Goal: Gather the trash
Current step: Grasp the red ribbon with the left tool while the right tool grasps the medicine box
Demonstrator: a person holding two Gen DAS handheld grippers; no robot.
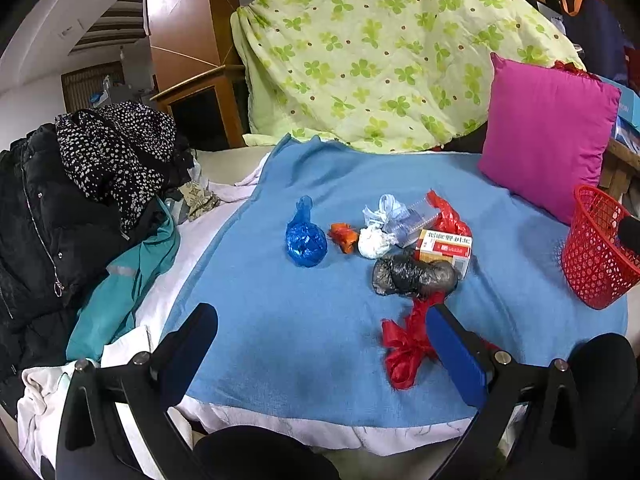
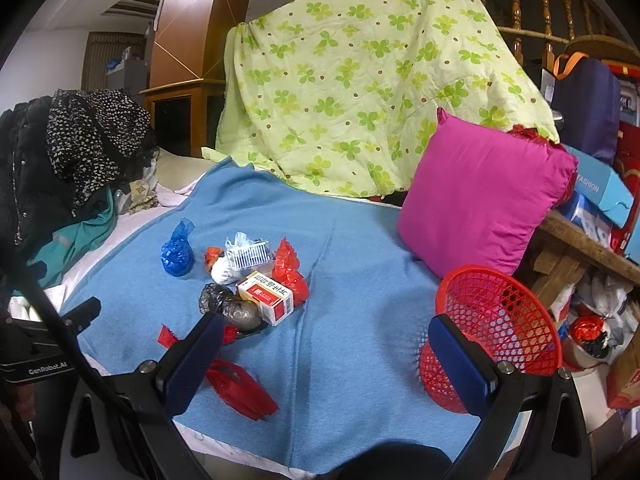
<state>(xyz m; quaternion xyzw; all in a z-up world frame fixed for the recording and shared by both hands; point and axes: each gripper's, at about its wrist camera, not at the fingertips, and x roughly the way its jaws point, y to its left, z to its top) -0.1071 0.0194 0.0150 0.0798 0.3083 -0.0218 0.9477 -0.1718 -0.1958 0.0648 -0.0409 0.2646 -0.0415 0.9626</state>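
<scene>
Trash lies on a blue blanket [image 1: 304,320]: a blue bag bundle [image 1: 306,240], an orange scrap [image 1: 344,236], a white wad [image 1: 374,242], a clear plastic piece [image 1: 408,220], a red-and-white box [image 1: 444,250], a black bag bundle [image 1: 414,276], a red bag [image 1: 448,216] and a red ribbon-like bag [image 1: 404,344]. A red mesh basket [image 1: 596,252] stands at the right. My left gripper [image 1: 320,332] is open and empty, its right finger beside the red ribbon-like bag. My right gripper [image 2: 326,340] is open and empty, with the basket [image 2: 496,332] behind its right finger.
A magenta cushion [image 2: 480,196] leans at the back right. A green clover quilt [image 2: 360,80] hangs behind. Dark clothes [image 1: 80,208] pile up at the left. Boxes and clutter [image 2: 600,200] crowd the right. The left gripper's body [image 2: 48,344] shows in the right wrist view.
</scene>
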